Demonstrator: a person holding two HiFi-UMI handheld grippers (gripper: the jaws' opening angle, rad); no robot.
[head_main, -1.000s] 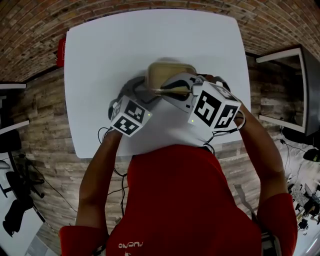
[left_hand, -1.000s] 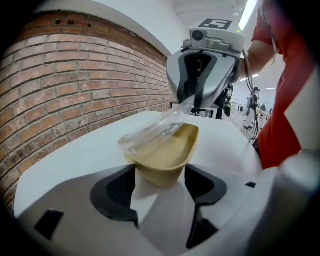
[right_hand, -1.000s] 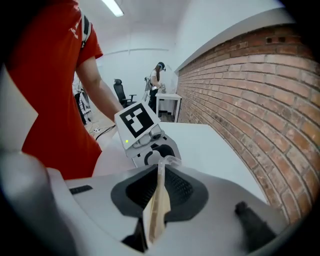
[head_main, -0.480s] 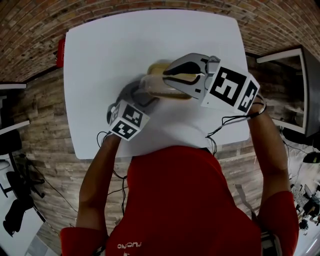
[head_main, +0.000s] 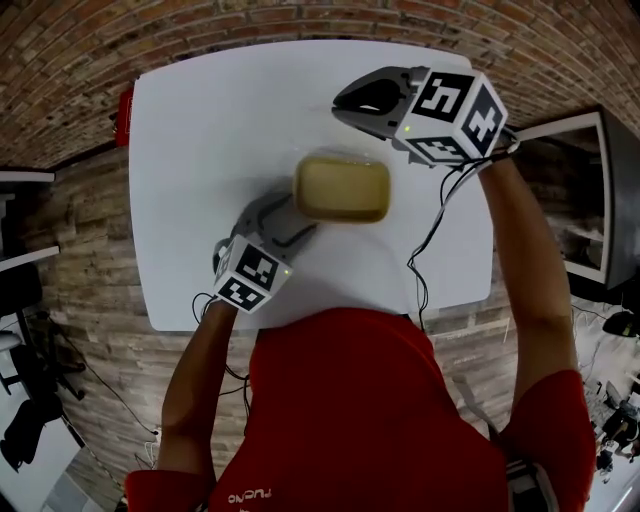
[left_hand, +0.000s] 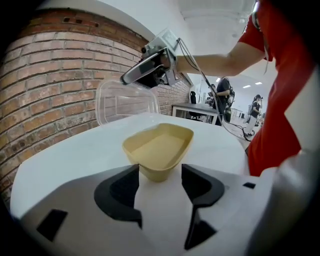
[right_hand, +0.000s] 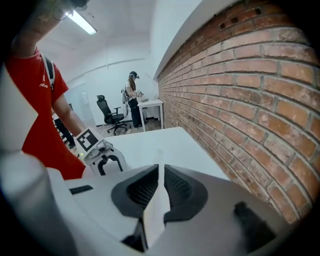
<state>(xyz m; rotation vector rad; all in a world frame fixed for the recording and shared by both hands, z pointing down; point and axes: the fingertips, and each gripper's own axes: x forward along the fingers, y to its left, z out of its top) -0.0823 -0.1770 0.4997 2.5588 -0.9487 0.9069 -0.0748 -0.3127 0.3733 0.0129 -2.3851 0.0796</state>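
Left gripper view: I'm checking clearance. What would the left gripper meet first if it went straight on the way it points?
The tan tray, whose near end sits between the jaws of the left gripper. Beyond it, probably the clear lid held up by the right gripper, though depth is unclear.

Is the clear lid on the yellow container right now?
No: the right tool holds the clear lid raised off to the side, and the yellow container sits open on the table.
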